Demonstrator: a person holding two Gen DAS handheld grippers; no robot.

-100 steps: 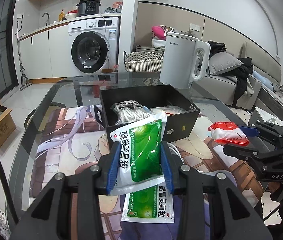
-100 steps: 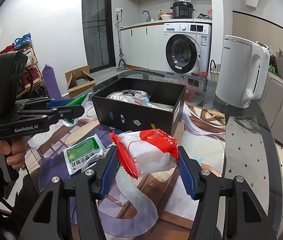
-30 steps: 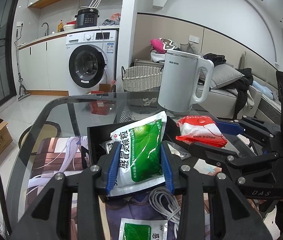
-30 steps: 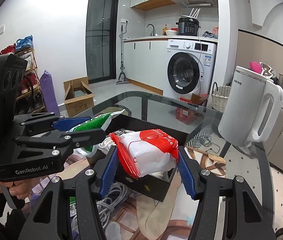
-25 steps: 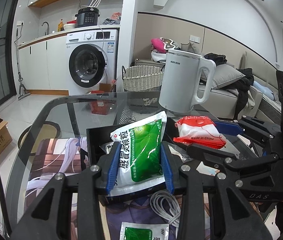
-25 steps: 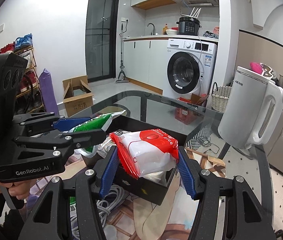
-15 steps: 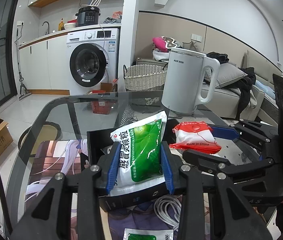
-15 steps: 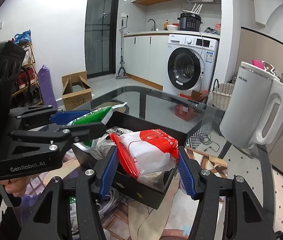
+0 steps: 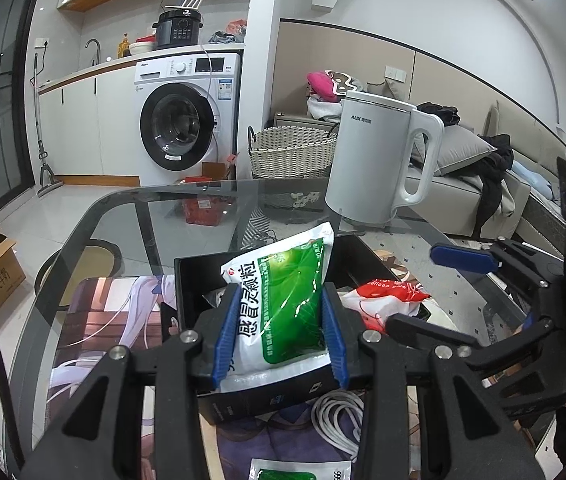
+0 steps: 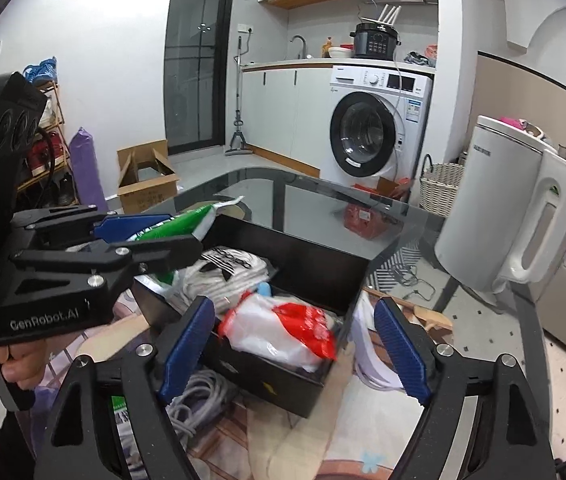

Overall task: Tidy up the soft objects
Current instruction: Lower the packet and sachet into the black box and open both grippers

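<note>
The right gripper (image 10: 291,344) has just spread its fingers; the red packet (image 10: 283,332) lies in the black box (image 10: 323,264); left gripper (image 9: 279,332) clamps the green packet (image 9: 283,304) above it, and should lower before letting go.

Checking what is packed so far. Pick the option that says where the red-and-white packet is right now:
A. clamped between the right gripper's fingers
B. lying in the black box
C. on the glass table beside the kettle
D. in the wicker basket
B: the red-and-white packet lies in the black box, and the right gripper has just been opening, its fingers standing clear of the packet.
</note>
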